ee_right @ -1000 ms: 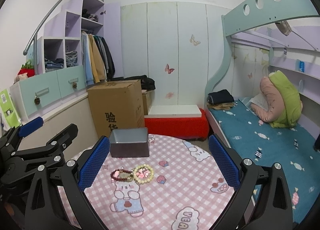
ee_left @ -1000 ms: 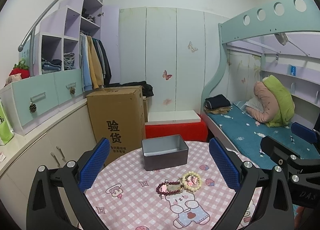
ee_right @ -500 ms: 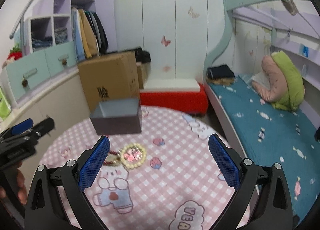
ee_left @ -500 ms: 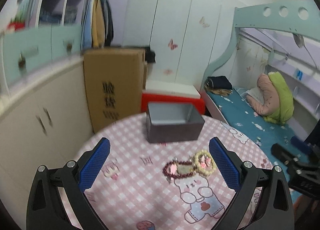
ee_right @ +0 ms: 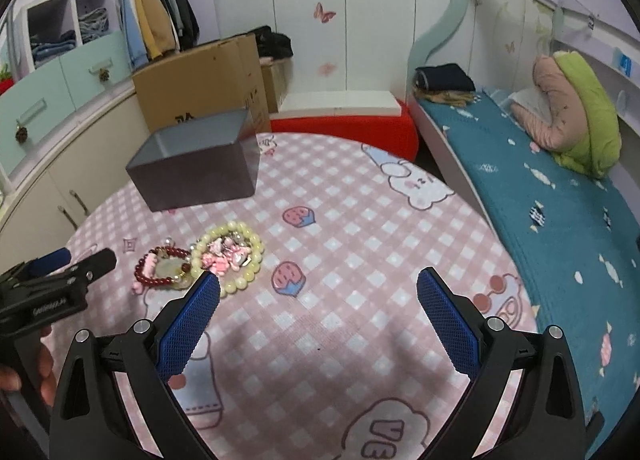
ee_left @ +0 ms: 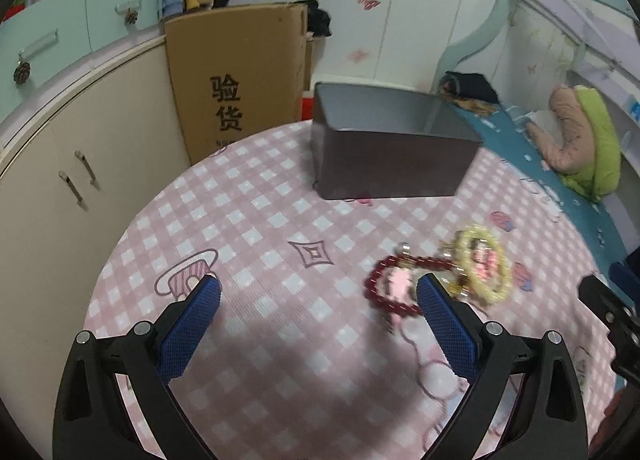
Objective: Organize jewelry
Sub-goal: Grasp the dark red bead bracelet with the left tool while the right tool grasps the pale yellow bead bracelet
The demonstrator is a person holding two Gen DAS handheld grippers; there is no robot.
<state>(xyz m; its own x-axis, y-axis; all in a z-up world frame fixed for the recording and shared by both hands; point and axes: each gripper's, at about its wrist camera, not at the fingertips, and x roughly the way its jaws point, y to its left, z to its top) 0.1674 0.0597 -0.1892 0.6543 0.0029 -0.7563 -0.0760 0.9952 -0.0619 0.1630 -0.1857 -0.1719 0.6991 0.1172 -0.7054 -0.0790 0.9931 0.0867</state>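
Note:
A dark red bead bracelet [ee_left: 390, 288] [ee_right: 154, 270] and a pale yellow bead bracelet [ee_left: 486, 264] [ee_right: 232, 256] with pink charms inside lie side by side on the round pink checked table [ee_left: 260, 227] [ee_right: 360, 244]. An open grey metal box [ee_left: 388, 143] [ee_right: 196, 171] stands behind them. My left gripper [ee_left: 318, 316] is open and empty, its right finger just in front of the red bracelet. My right gripper [ee_right: 318, 316] is open and empty, its left finger just in front of the yellow bracelet. The left gripper also shows at the left edge of the right wrist view [ee_right: 52, 284].
A tall cardboard box [ee_left: 236, 71] stands behind the table by curved cream cabinets [ee_left: 60, 147]. A red and white bench [ee_right: 344, 119] sits beyond the table. A bed with a teal cover [ee_right: 560, 187] runs along the right.
Both grippers have tilted down and moved closer to the table. The bracelets and box now look larger and nearer. Both grippers stay open and empty.

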